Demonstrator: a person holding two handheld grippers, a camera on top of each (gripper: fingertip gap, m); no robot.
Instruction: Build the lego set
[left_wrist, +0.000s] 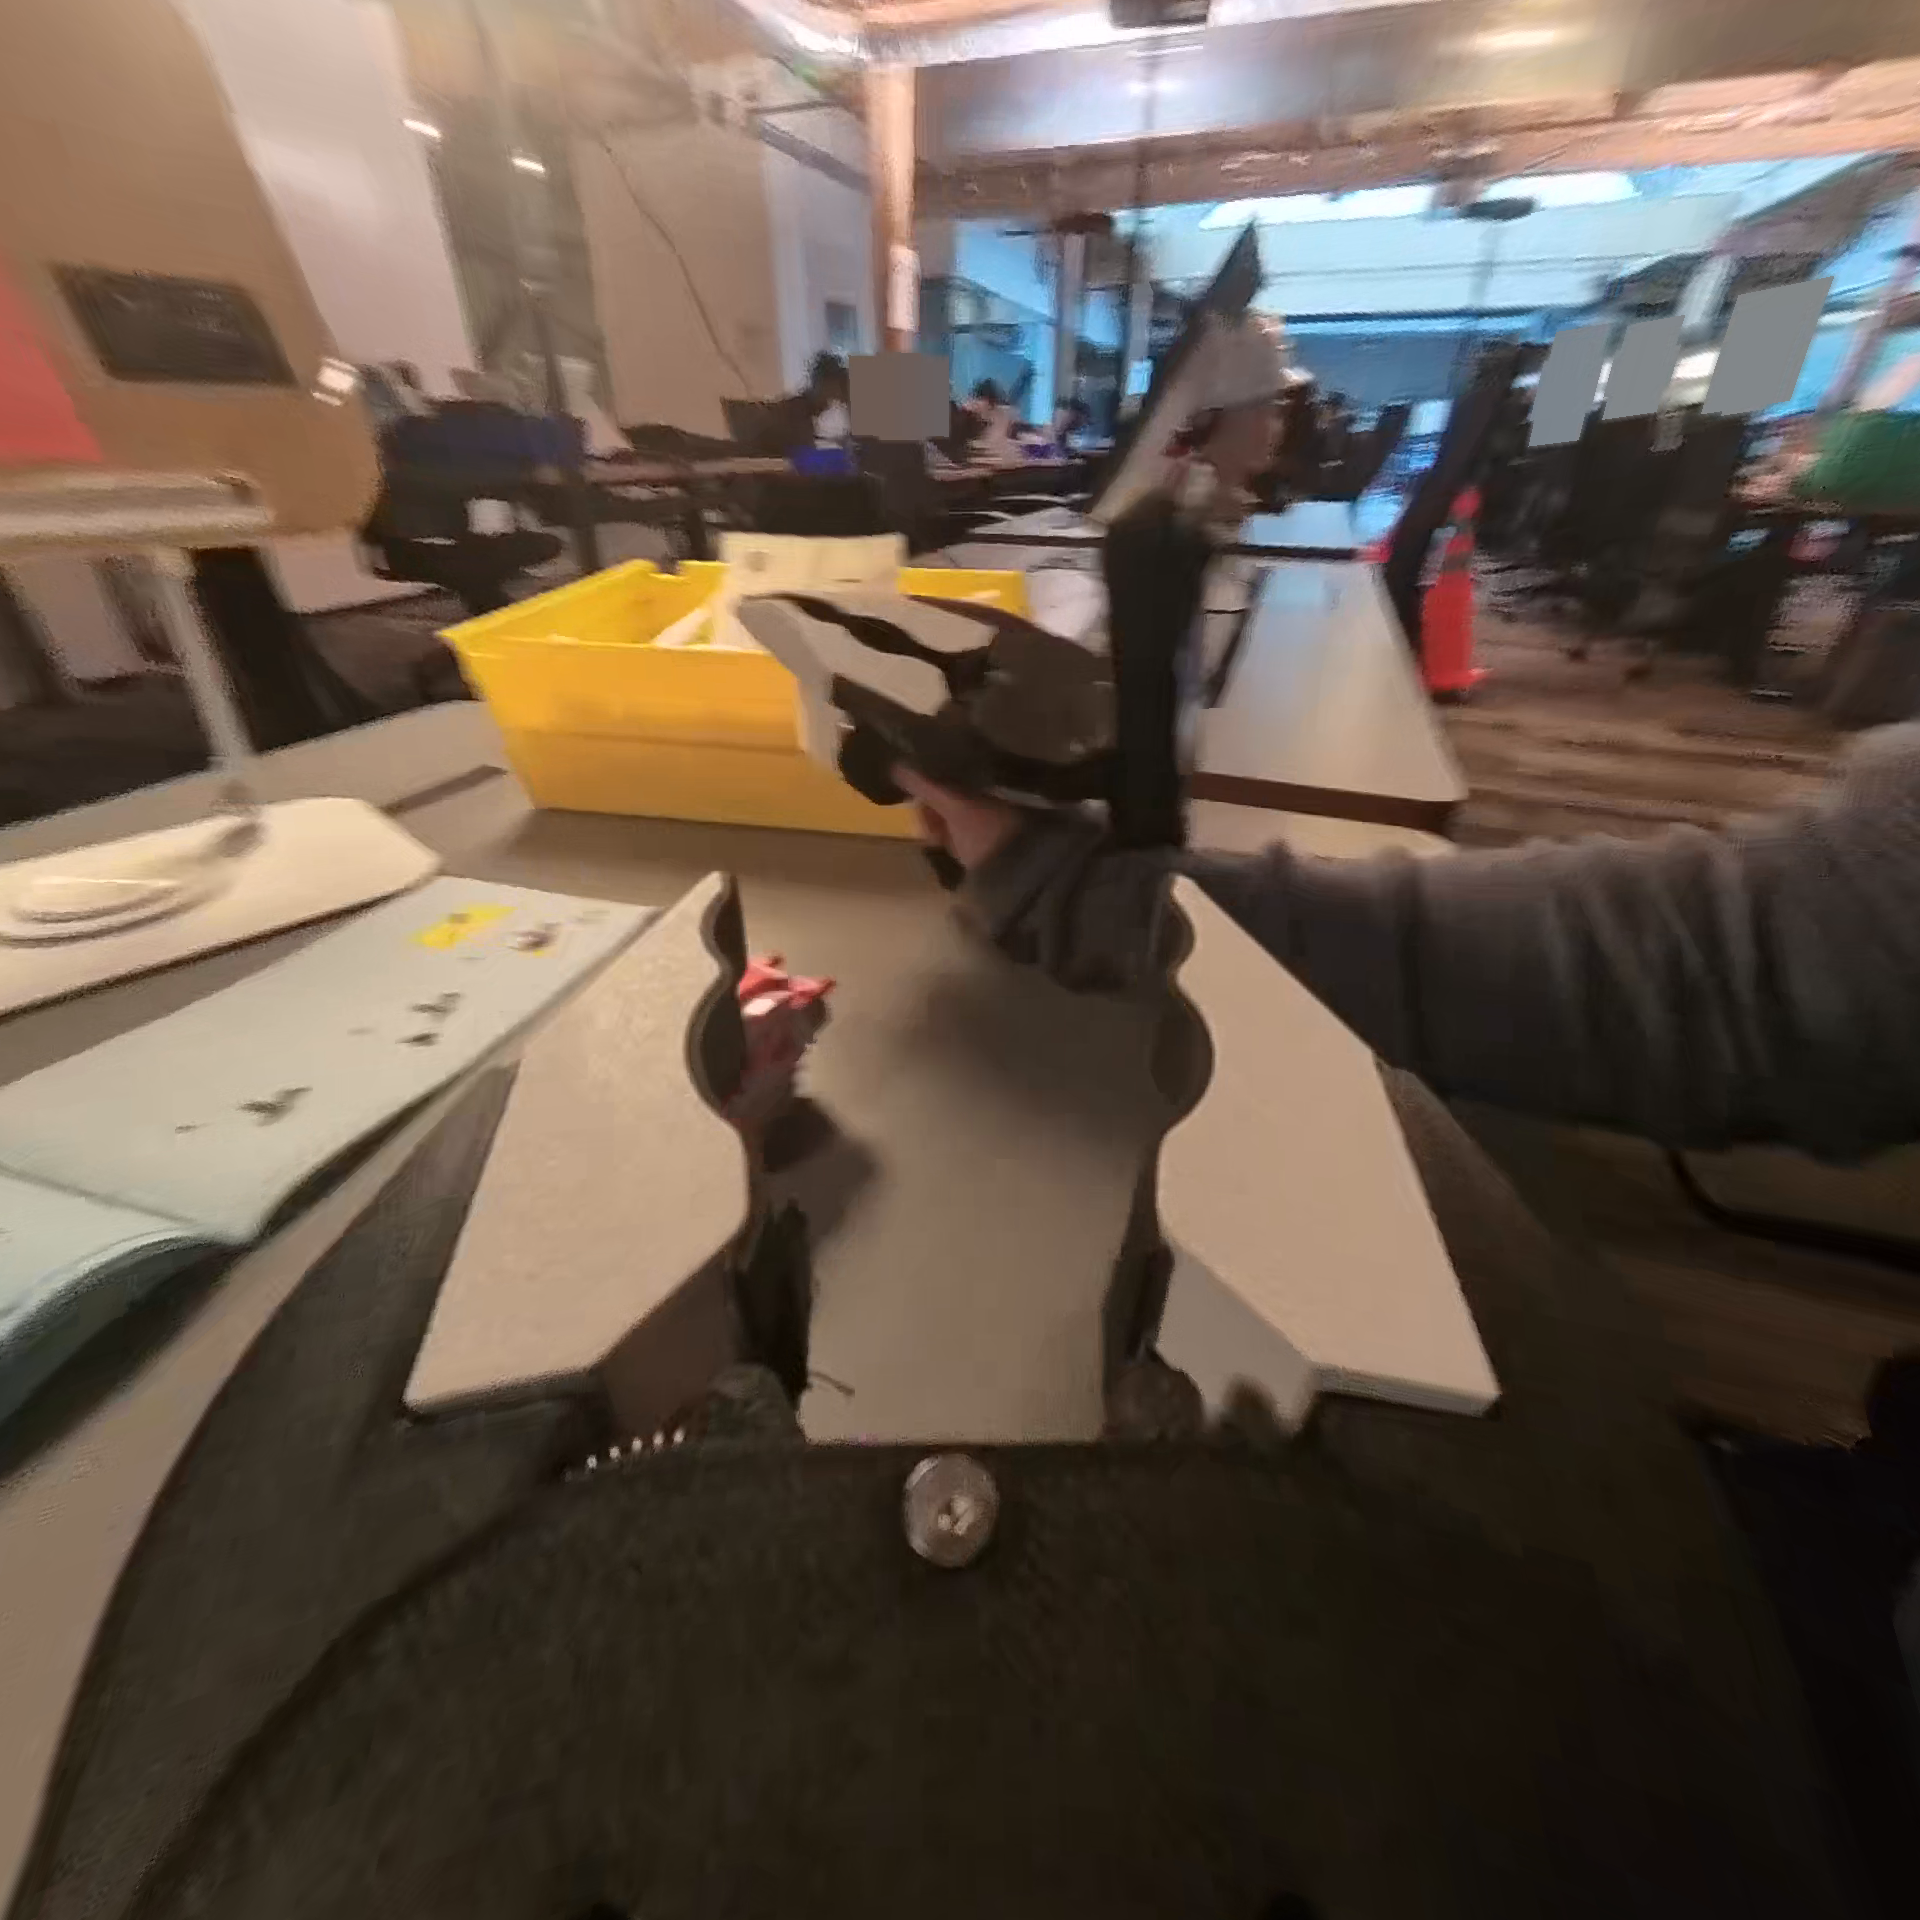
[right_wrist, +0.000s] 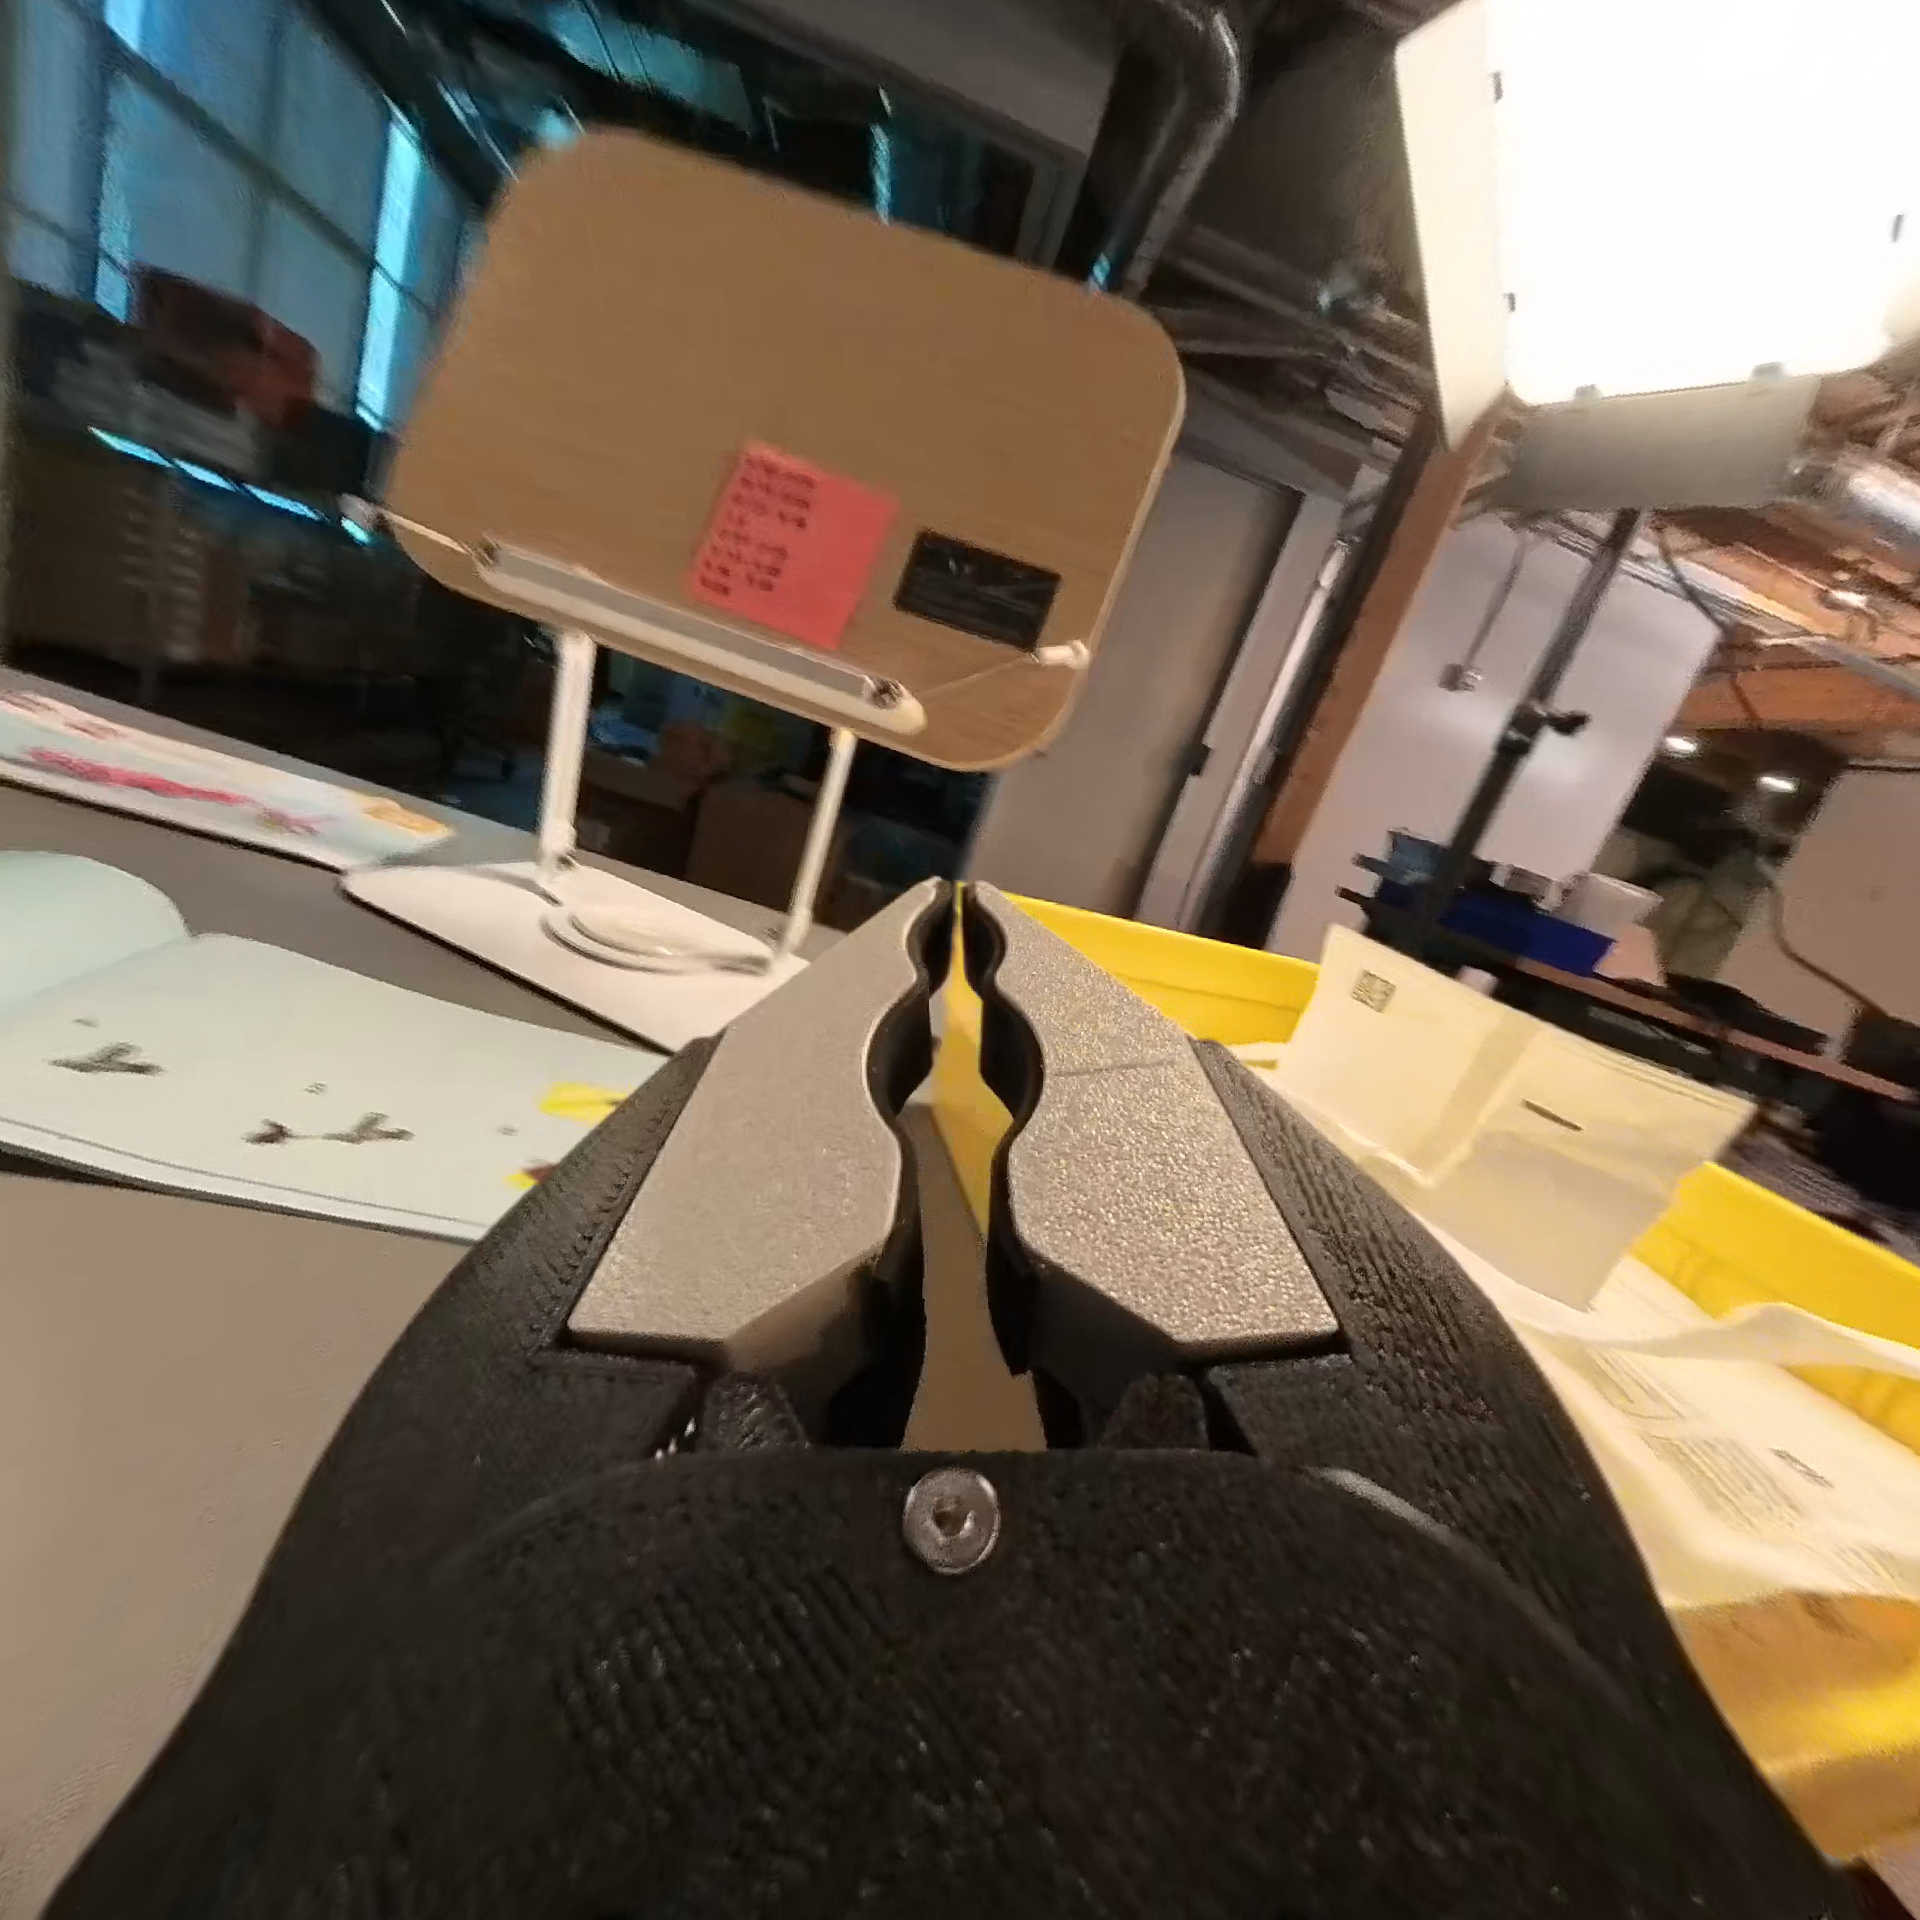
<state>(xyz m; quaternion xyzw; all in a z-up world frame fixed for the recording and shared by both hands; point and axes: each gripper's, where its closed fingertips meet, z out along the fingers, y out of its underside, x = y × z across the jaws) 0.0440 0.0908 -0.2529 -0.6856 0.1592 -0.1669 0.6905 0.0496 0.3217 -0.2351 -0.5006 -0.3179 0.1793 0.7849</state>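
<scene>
In the left wrist view, we see the left tool (left_wrist: 951, 914) with its two fingers standing wide apart above the grey worktop (left_wrist: 644, 852). A small crumpled red item (left_wrist: 781, 995) lies on the worktop just inside the left finger (left_wrist: 623, 1091); the right finger is well clear of it, so we count nothing as clamped. The picture is too blurred to tell whether the left finger touches it. To the left lies an open pale booklet (left_wrist: 312, 1039) with small dark marks and a yellow patch.

Beyond the fingertips, a grey sleeve (left_wrist: 1558, 977) reaches in from the right, and its hand (left_wrist: 971, 826) carries the right tool (left_wrist: 821, 665) above the worktop, pointing left in front of a yellow bin (left_wrist: 623, 707). Farther left stands the white base of a wooden-board stand (left_wrist: 187, 862).

In the right wrist view, we see the right tool's fingers (right_wrist: 831, 1091) closed together, tips all but meeting, with nothing between them. Nearest on the left lies the booklet; on the right, the yellow bin holds cream-coloured papers (right_wrist: 1455, 1091). Farther off, the stand carries a tilted wooden board (right_wrist: 727, 416) bearing a red note (right_wrist: 790, 540) and a black plate (right_wrist: 977, 597).

Behind all this we see desks, chairs and an orange cone (left_wrist: 1449, 613).
</scene>
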